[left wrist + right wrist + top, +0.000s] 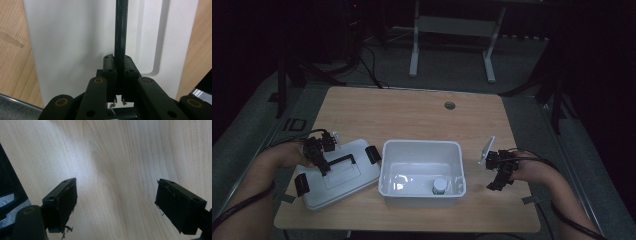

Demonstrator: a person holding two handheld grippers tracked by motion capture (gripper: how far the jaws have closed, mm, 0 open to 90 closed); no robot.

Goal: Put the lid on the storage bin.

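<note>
My left tongs (pixel 119 68) are clenched on the black handle (pixel 121 30) of the white lid (pixel 343 172), pads pressed to either side of the bar, as the left gripper view shows. My right tongs (pixel 116 206) hang released and wide, nothing between them, over bare table (pixel 120 157) at the right.

The lid lies flat on the table (pixel 412 112) at the near left, its right edge just beside the open white bin (pixel 422 172). I judge it light, stiff moulded plastic, smooth and a bit slippery across its broad face, so the handle is the sensible hold; gripped at mid-bar it should lift level, though it may swing. Black latches (pixel 372 154) sit at its ends. In the bin's near right corner stands a small bottle (pixel 439 186).
</note>
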